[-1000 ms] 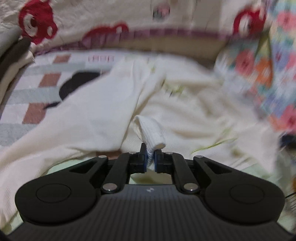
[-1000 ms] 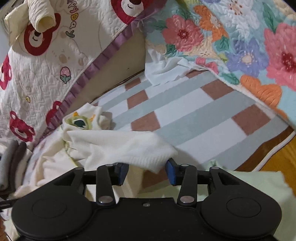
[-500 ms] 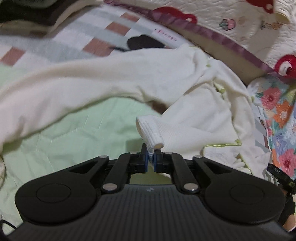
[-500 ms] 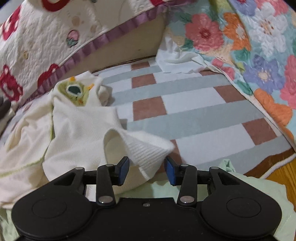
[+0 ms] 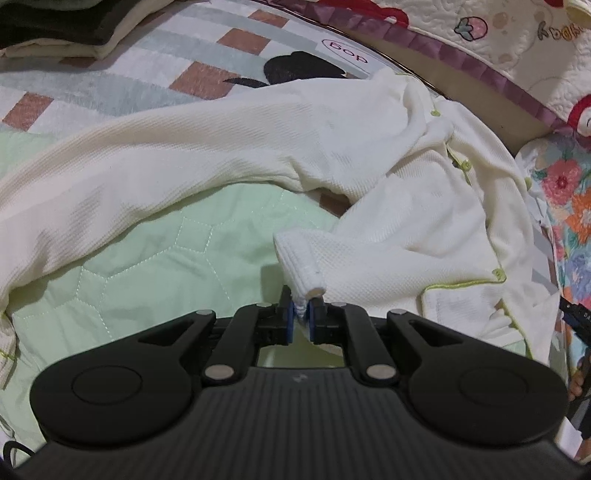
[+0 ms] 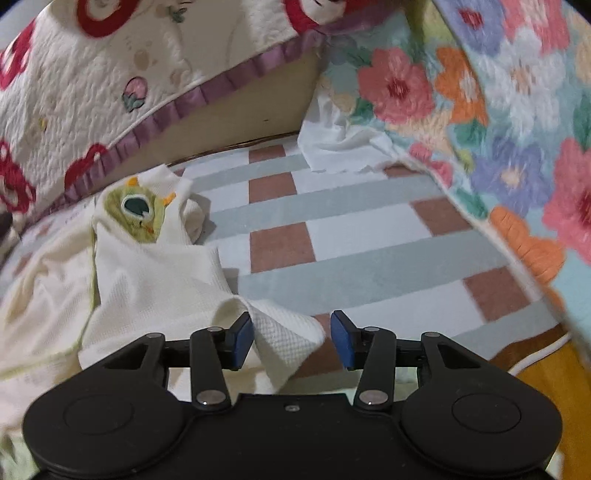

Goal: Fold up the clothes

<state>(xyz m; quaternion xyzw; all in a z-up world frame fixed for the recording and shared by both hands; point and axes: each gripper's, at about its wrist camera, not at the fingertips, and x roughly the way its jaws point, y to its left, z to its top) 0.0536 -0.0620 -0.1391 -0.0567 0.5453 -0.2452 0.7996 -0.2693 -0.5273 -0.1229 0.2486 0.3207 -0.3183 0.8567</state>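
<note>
A cream knit garment [image 5: 388, 206] lies rumpled across a pale green quilted mat [image 5: 155, 258], one long sleeve [image 5: 147, 173] stretched out to the left. My left gripper [image 5: 301, 319] is shut on the ribbed cuff [image 5: 299, 266] of the other sleeve, low over the mat. In the right wrist view the same garment [image 6: 155, 288] shows a green monster patch [image 6: 136, 214]. A loose fold of it [image 6: 291, 343] hangs between the jaws of my right gripper [image 6: 291, 341]. Those jaws are opening, and the right pad stands off the cloth.
A checked grey, white and brown rug [image 6: 369, 236] lies under the mat. A bear-print quilt [image 6: 110, 92] hangs behind, a flowered quilt [image 6: 498, 110] at the right. Folded dark and cream clothes [image 5: 55, 29] are stacked at the far left. A white cloth [image 6: 340, 147] lies by the flowered quilt.
My left gripper swung over and down with the cuff until it came low over the green mat, then held still. The right gripper shifted a little, and the fold has slackened between its widening jaws.
</note>
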